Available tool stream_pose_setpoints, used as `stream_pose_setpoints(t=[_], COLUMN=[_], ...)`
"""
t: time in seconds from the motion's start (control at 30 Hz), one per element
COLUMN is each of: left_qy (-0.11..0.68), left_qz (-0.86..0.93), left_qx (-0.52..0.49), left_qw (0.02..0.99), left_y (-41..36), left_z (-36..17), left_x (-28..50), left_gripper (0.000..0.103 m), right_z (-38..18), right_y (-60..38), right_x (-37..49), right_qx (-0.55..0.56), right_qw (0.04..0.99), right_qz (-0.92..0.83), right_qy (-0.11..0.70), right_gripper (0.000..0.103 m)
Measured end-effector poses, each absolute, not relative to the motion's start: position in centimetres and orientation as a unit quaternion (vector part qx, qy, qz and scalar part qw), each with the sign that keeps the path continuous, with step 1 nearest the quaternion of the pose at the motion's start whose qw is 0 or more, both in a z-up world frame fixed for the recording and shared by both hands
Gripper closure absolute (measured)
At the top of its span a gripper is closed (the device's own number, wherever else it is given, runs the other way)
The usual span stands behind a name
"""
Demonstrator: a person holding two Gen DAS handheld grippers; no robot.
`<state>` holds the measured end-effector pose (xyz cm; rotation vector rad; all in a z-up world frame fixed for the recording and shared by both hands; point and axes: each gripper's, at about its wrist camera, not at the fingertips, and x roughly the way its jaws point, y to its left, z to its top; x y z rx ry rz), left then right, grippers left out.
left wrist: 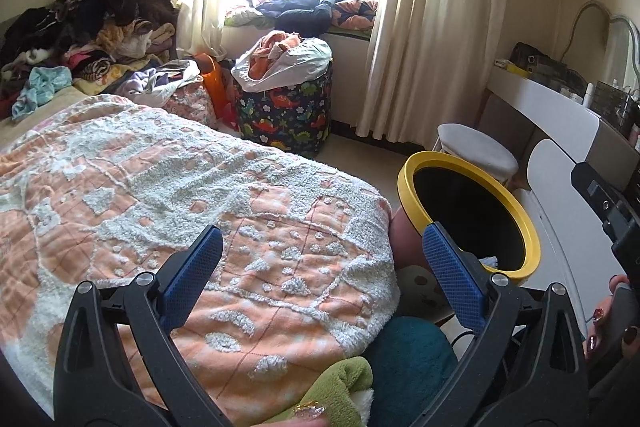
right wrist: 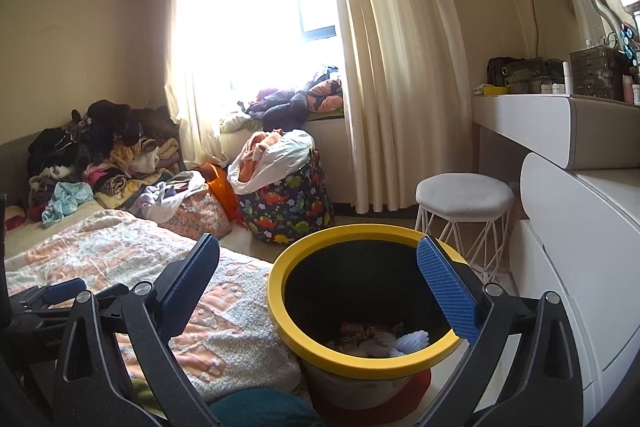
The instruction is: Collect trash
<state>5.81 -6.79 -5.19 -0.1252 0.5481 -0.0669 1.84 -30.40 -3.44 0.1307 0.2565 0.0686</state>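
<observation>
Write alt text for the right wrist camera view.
The open, empty right gripper hovers over a yellow-rimmed trash bin holding wrappers and tissue, beside a bed with an orange-and-white blanket. A white stool stands behind.

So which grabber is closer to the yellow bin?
The right one. The right gripper hangs open just over the yellow bin, one finger across its rim. The left gripper is open over the blanket, with the bin off to its side.

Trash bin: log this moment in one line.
trash bin: holds trash, beside bed | left gripper: open, empty | right gripper: open, empty
</observation>
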Motion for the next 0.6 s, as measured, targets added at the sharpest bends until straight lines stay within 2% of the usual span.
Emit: stream_pose_setpoints(t=[0.6], left_qy=[0.265], left_qz=[-0.031], left_qx=[-0.058], left_qw=[0.962], left_y=[-7.00], left_z=[-5.10], left_x=[5.73], left_gripper=[0.011], right_z=[-4.13], right_y=[-30.54], right_x=[2.05], right_qx=[0.072], right_qw=[0.988], right_qz=[0.032], right_qy=[0.132], right_gripper=[0.007])
